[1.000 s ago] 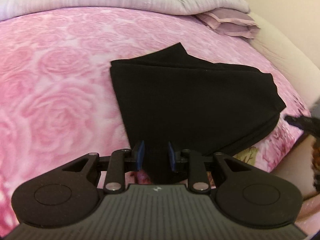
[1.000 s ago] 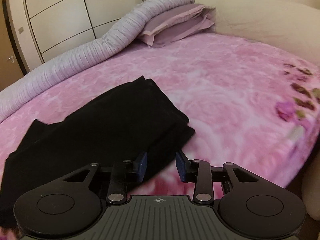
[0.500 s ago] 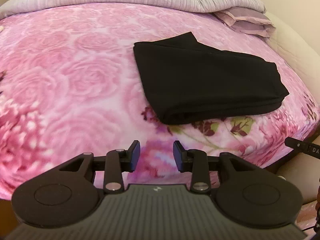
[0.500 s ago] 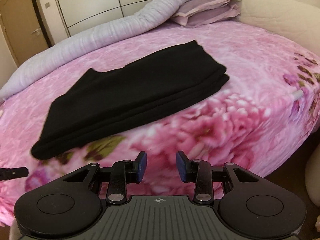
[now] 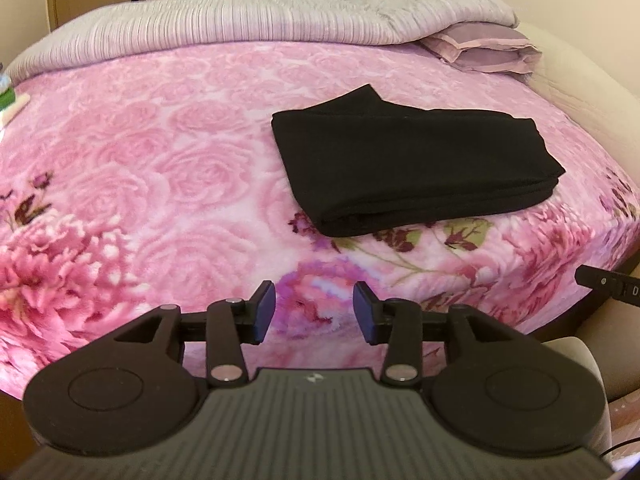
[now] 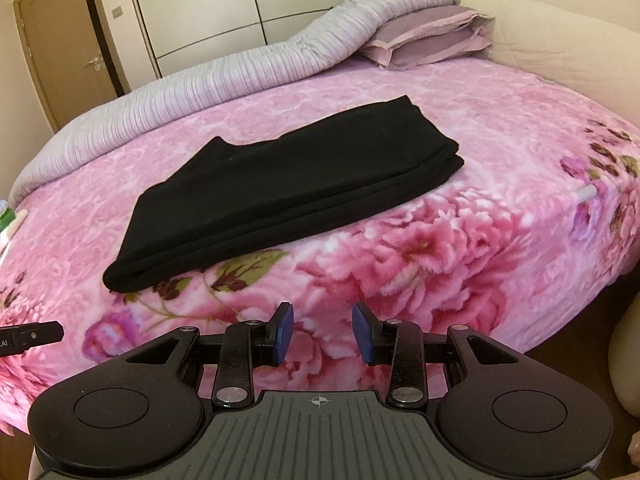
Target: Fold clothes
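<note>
A black garment (image 5: 412, 168) lies folded into a flat stack on the pink rose-patterned bedspread (image 5: 140, 152), near the bed's front edge. In the right wrist view the same black garment (image 6: 288, 192) shows its layered folded edges. My left gripper (image 5: 315, 312) hovers at the bed's front edge, well short of the garment; its jaws are opening with nothing between them. My right gripper (image 6: 322, 332) also stands back from the garment, open and empty. The tip of the right gripper (image 5: 608, 284) shows at the right edge of the left wrist view.
A grey-lilac ribbed quilt (image 5: 240, 28) is rolled along the far side of the bed, with lilac pillows (image 5: 484, 48) beside it. A cream padded bed surround (image 6: 560, 40) curves around the right. Wardrobe doors (image 6: 248, 4) and a brown door (image 6: 60, 48) stand behind.
Both grippers have pulled back from the black garment to the bed's front edge. The left jaws, which were close around its edge, have let go and widened. The garment lies folded.
</note>
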Demonstrator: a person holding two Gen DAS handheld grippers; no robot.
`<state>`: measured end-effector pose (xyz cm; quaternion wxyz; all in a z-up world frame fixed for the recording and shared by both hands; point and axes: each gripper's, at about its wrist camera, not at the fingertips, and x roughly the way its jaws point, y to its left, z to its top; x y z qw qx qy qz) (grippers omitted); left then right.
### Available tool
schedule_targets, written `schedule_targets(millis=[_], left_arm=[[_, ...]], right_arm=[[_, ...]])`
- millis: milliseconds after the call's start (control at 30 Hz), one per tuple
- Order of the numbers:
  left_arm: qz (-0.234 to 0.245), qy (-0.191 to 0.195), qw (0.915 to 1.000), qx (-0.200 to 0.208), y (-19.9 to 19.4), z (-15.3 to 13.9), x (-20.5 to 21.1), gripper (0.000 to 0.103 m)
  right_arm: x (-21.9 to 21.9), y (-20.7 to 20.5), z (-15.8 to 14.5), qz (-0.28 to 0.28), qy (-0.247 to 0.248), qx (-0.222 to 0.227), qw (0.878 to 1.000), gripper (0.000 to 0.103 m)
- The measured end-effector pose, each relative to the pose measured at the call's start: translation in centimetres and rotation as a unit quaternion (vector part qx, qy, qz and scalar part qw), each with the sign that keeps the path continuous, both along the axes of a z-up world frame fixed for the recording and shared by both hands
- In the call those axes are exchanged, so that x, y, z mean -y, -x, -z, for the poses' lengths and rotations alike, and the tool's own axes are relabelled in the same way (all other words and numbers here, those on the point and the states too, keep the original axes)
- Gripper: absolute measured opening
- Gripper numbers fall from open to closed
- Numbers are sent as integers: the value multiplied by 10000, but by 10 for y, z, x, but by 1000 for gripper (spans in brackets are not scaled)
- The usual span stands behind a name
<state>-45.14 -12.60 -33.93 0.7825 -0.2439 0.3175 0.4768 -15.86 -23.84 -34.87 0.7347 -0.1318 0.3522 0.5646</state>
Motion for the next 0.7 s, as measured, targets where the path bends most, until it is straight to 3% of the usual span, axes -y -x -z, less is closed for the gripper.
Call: schedule_targets(millis=[267, 467, 600, 700], left_arm=[[143, -166, 9998, 17, -2, -11, 17, 40], [265, -50, 9990, 353, 10, -14, 11, 40], [188, 137, 9972, 709, 28, -7, -9, 39], [21, 243, 9961, 852, 38, 3, -27, 39]], right_arm=[[21, 0, -10, 92, -180, 8, 9998, 37], [23, -5, -14, 90, -331, 193, 9992, 37], [15, -6, -16, -27, -687, 683, 9953, 39], [-4, 1, -6, -349, -617, 1175, 9905, 46]])
